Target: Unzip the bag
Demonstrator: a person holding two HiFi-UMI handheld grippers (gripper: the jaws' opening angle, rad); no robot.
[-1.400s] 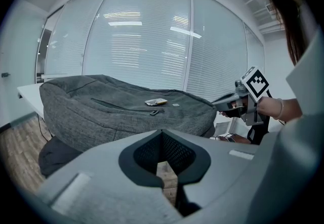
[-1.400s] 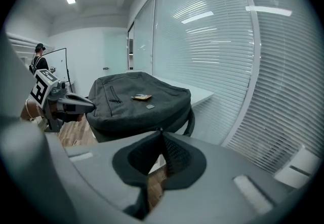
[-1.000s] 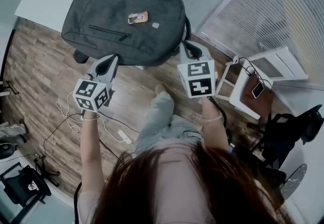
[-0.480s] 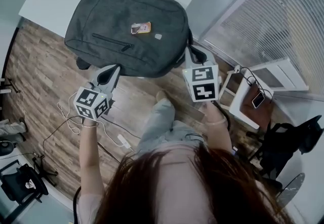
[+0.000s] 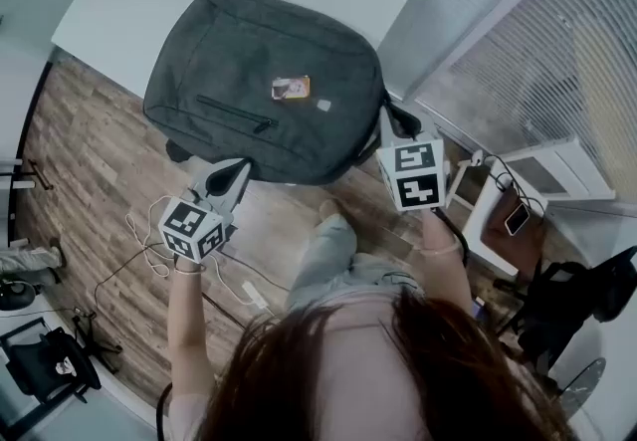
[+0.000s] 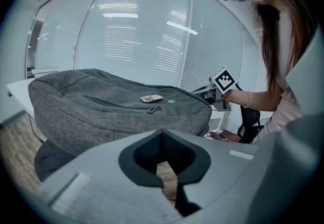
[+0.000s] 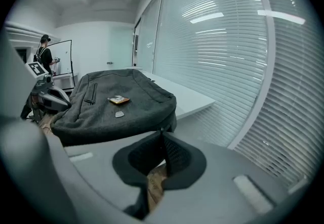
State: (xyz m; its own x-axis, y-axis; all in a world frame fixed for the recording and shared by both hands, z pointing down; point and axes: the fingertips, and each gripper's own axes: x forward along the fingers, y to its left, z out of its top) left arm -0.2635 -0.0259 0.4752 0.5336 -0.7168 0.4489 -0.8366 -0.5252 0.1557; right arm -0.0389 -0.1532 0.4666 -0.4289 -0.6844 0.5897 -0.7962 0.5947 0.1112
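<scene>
Head view: illegible tag (image 5: 291,88) on bag (image 5: 224,51)

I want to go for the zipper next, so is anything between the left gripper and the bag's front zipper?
Nothing visible. The left gripper, jaws shut and empty, sits just off the bag, with only bare fabric up to the zipper pull. The small tag lies beyond it.
</scene>
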